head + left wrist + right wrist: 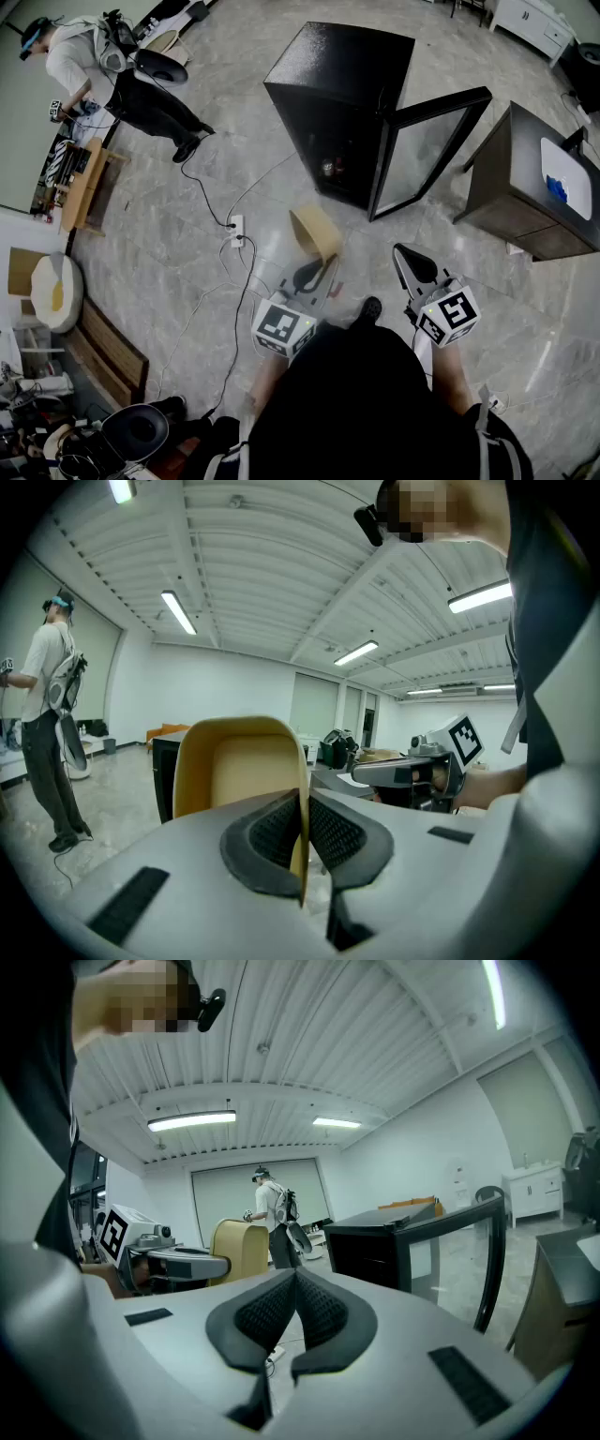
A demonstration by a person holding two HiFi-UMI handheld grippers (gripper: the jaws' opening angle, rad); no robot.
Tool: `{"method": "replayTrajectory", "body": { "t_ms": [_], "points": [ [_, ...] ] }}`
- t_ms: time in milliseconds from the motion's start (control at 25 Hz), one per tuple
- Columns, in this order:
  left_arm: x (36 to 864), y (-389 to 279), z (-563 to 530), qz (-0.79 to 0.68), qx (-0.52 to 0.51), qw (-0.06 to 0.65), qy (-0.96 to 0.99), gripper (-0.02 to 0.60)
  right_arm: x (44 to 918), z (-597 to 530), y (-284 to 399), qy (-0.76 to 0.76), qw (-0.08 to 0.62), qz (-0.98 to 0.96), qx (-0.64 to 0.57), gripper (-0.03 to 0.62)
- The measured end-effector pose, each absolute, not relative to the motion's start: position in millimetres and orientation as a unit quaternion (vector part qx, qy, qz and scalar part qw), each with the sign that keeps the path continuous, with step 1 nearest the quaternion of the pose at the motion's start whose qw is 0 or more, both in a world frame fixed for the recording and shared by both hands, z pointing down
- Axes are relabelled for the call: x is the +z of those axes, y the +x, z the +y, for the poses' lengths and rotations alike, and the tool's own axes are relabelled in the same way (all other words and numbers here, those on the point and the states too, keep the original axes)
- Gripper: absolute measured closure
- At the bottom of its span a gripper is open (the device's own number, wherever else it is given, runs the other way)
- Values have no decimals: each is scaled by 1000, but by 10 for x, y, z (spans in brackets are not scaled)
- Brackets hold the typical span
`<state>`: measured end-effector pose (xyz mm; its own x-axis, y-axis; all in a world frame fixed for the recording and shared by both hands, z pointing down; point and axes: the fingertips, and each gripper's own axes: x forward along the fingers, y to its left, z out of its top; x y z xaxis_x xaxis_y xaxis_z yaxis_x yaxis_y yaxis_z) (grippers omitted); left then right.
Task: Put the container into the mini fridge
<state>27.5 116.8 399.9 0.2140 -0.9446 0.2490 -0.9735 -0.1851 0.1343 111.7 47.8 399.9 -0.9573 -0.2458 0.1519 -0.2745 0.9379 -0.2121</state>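
As I stand and look, a big grey shiny floor (178, 234) spreads all around. On it stands the black mini fridge (337, 94). Its glass door (427, 150) is swung wide open, out to the right in the head view. Something small sits low inside the fridge, but I cannot tell what it is.

Right of the fridge is a dark cabinet (511, 202), with a white patch and a bit of blue on top. Far off to the left, another person (122, 80) in a light top and dark trousers stands by a wall.

Close to me, the person in dark clothes (366, 403) faces the open fridge and holds out two tools side by side. Both point toward the fridge, tipped down just a little.

The left gripper (302, 832) has its jaws squeezed tight on one thin wall of the container (234, 766). One pad is inside the wall and one is outside.

The container is tan and rounded at the top. It is up in the air over the floor, in front of the fridge's open side, and it is not in the fridge.

The right gripper (293, 1312) has its jaws pressed together with nothing between them. It is apart from the container.

Down on the floor, left of the container, lies a white power strip (236, 230). Thin cables (242, 300) run away from it.
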Motion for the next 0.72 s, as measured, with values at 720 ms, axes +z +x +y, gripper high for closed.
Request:
{"method": "replayTrajectory", "body": {
  "t_ms": [720],
  "points": [
    [4076,629,1149,-628,61,136,764,545,3969,648,1399,98,59,-986,118,577]
  ]
}}
